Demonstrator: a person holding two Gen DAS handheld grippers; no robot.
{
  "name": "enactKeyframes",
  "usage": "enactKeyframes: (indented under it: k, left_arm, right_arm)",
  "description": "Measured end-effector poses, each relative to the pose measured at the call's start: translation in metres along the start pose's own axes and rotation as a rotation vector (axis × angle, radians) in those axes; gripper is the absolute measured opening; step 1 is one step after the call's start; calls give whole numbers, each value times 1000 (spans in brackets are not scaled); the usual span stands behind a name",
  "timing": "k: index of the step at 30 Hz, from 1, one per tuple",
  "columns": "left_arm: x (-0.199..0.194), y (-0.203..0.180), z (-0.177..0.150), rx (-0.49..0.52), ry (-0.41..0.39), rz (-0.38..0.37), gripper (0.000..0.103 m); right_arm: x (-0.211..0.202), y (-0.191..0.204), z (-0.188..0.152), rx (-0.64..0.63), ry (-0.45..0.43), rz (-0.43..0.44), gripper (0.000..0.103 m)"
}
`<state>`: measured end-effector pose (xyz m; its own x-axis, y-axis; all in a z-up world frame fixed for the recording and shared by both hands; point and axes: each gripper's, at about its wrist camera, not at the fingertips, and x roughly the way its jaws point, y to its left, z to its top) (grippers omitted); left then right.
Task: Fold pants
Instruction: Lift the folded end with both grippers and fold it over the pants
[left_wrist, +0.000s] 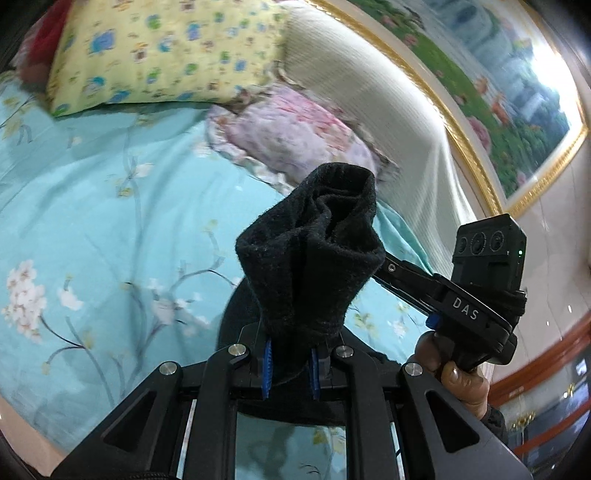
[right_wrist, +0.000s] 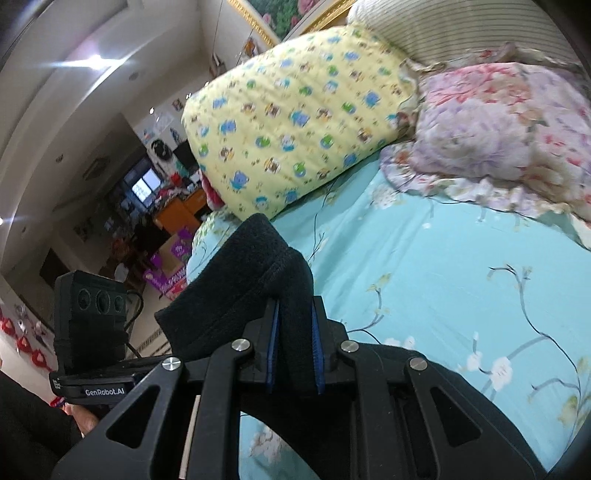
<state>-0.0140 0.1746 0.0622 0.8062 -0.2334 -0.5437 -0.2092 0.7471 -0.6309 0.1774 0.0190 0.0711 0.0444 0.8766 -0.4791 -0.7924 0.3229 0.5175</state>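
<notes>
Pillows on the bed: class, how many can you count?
2 clearly. A yellow cartoon-print pillow lies at the head of the bed; a pink floral pillow lies beside it. A red item behind the yellow one is mostly hidden, possibly another.

A bed in a turquoise sheet printed with white blossom branches (right_wrist: 461, 258) spreads ahead of both tongs; beyond lie a yellow cartoon-print pillow (right_wrist: 295, 122), a pink floral quilt (left_wrist: 291, 136) and a gold-framed garden painting (left_wrist: 509, 96)

Looking like a home bedroom: bed (right_wrist: 461, 258) wearing a teal floral sheet, yellow cartoon pillow (right_wrist: 291, 122) lying far, gilt-framed painting (left_wrist: 498, 92) hanging behind.
</notes>
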Motion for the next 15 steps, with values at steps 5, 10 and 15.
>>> enactKeyframes:
  k: [5,10,15]
  left_arm:
    - [6,-34,-11,60,23,-34,14]
    - [22,-71,-23,131,58,-60,14]
    - [48,-106,-42,201,123,-82,14]
  right_arm:
    - [-32,-12,-12,44,-60,-7,17]
    - [-66,-27,-27,82,-124,-9,17]
    - [-97,-52,-49,154,-180,-23,17]
